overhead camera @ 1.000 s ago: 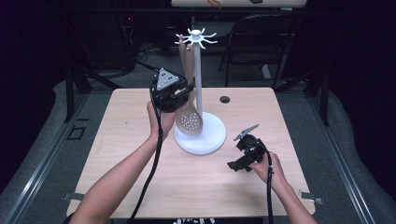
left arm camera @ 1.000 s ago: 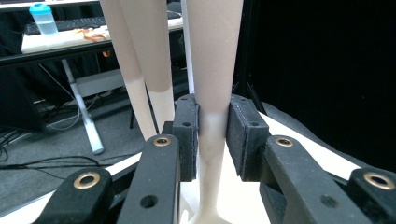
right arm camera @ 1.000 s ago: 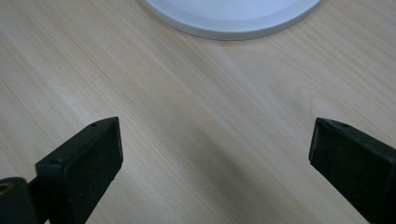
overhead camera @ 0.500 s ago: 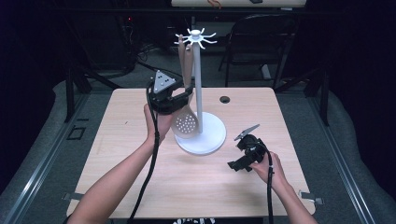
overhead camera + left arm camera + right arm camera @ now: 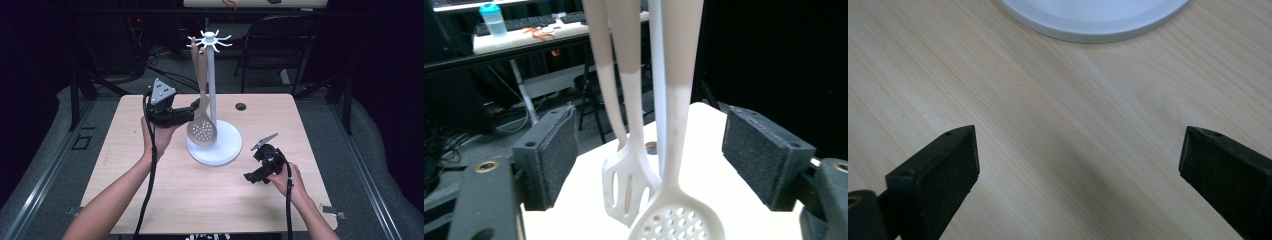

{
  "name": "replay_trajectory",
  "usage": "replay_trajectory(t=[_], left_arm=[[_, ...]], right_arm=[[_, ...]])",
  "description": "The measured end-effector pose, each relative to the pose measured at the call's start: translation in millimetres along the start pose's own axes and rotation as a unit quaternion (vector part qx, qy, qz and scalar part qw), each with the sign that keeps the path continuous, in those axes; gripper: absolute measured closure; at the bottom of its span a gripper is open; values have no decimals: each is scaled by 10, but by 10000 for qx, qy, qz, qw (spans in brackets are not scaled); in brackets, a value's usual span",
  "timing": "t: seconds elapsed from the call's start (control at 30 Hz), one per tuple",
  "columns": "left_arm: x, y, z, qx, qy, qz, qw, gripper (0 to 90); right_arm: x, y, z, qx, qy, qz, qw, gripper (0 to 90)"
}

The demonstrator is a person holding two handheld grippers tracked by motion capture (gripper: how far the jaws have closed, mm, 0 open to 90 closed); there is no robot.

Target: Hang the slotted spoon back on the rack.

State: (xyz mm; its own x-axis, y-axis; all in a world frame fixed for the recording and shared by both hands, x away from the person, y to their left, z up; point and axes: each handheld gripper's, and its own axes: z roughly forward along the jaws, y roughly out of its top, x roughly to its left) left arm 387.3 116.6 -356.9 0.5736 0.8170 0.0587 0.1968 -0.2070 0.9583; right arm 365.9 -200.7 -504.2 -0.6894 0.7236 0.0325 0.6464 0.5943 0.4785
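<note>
A white utensil stand (image 5: 211, 90) with a round base (image 5: 220, 150) stands mid-table. A beige and white skimmer (image 5: 202, 131) hangs from its top hooks; in the left gripper view the skimmer (image 5: 679, 220) hangs beside a slotted spatula (image 5: 626, 185). My left gripper (image 5: 196, 106) sits level just left of the stand. Its jaws have just been opening, and in its own view the left gripper (image 5: 649, 160) is open, the handles between the pads but untouched. My right gripper (image 5: 251, 165) rests low at the right of the base, and the right gripper (image 5: 1078, 165) is open over bare wood.
The wooden table (image 5: 150, 190) has a small round cable hole (image 5: 241, 106) behind the stand. A dark chair (image 5: 280, 45) stands beyond the far edge. The stand's white base (image 5: 1093, 20) lies just ahead of my right jaws.
My left gripper has opened off the skimmer handle and drawn back to the left, away from the stand. The skimmer stays hanging. The right gripper has not moved.
</note>
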Motion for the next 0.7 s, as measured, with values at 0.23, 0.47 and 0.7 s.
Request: replay_trajectory(t=[0.23,0.47,0.7], left_arm=[[71,-158,-244,196,131,230,9995,147],[169,-334,-426,413,231,258,9985,127],[300,-652,-602,811,370,180,9959,115]], right_arm=[[3,-1,-4,-24,25,18,10000,23],[6,1,-6,-13,-7,8,10000,22],[5,-2,-2,-19,-3,-13,10000,22]])
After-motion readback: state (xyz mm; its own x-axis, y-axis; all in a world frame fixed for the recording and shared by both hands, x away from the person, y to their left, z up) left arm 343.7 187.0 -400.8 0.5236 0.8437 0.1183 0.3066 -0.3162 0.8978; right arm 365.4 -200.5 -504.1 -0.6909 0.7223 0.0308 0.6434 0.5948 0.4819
